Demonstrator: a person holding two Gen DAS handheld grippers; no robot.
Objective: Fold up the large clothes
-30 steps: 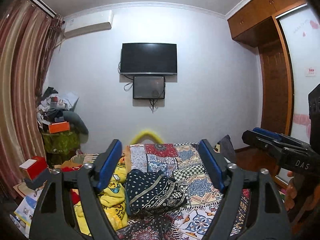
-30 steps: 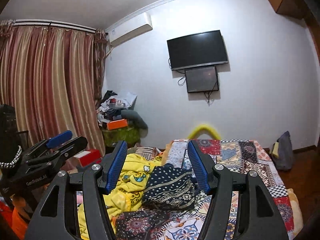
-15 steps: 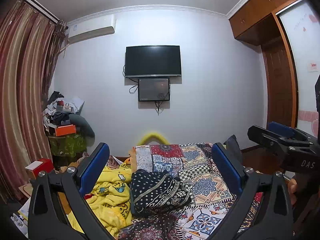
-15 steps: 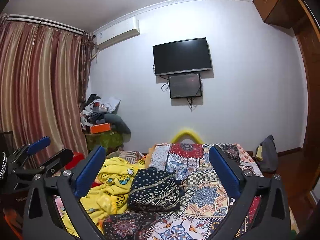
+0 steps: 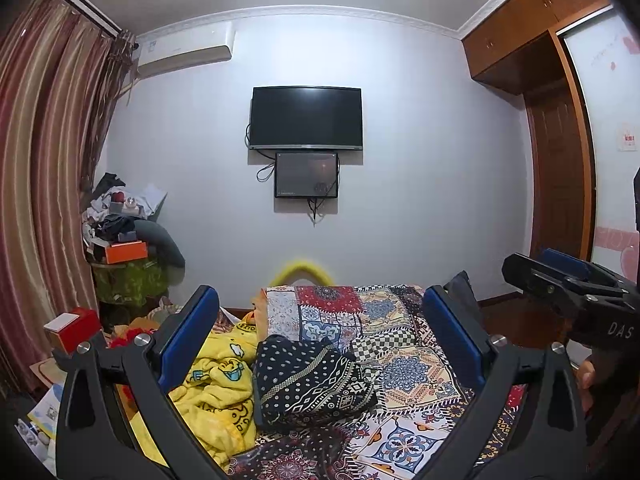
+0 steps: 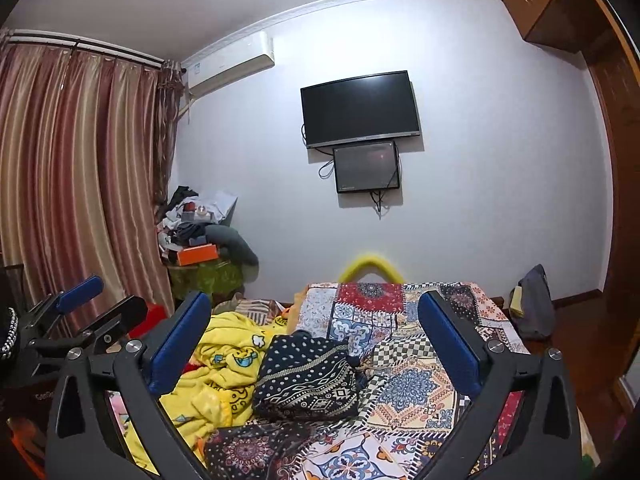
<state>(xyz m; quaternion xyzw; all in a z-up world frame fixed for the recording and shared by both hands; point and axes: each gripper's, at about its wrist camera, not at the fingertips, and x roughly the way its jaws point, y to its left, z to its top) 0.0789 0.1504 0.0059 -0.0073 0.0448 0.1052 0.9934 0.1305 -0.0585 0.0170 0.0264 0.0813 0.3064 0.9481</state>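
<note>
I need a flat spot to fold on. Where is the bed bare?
Free: patchwork bedspread right of the dark dotted garment, out to the bed's right edge. Crowded: the left side, under the yellow blanket.

Fleecy yellow blanket (image 5: 216,392); soft dark dotted cloth garment (image 5: 312,380); smooth printed patchwork bed cover (image 5: 404,364); sheeny striped curtain (image 6: 68,184); glossy black television (image 5: 306,118); polished wooden wardrobe (image 5: 556,184).

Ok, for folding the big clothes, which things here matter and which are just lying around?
For the job:
- black patterned garment, on the bed
- yellow cartoon blanket, crumpled beside it
- left gripper and right gripper, both open, empty

Lying about:
- orange box
- red box
- TV
</note>
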